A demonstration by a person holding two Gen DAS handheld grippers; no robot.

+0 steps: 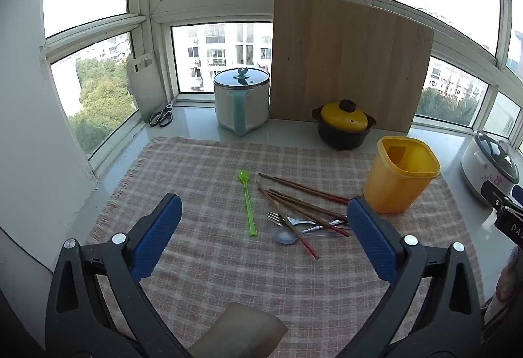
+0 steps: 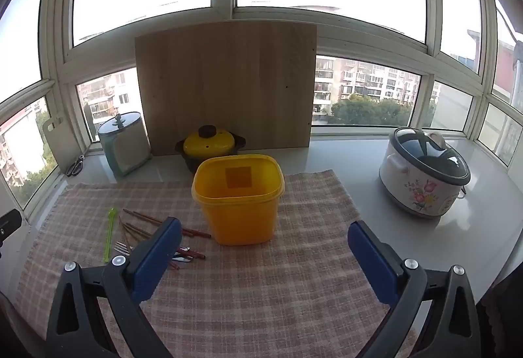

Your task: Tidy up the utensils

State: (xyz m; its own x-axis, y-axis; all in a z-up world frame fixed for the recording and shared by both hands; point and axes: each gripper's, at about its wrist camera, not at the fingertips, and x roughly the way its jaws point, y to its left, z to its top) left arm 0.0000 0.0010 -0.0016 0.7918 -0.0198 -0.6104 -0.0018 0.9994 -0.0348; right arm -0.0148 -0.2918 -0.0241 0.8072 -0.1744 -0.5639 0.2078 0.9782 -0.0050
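Observation:
Loose utensils lie on a checked cloth (image 1: 228,276): a green plastic spoon (image 1: 247,201), several brown chopsticks (image 1: 300,204), a metal fork (image 1: 278,219) and a metal spoon (image 1: 285,235) under them. An empty yellow container (image 1: 400,175) stands upright to their right. My left gripper (image 1: 264,224) hovers open above the cloth, the utensil pile showing between its blue pads. My right gripper (image 2: 264,247) is open too, in front of the yellow container (image 2: 238,197), with the chopsticks (image 2: 157,227) and the green spoon (image 2: 109,233) off to its left. Nothing is held.
At the back a wooden board (image 1: 346,60) leans on the window, with a yellow-lidded black pot (image 1: 343,126), a white lidded pot (image 1: 242,103), a cutting board (image 1: 147,86) and scissors (image 1: 161,116). A floral rice cooker (image 2: 425,171) sits right of the cloth.

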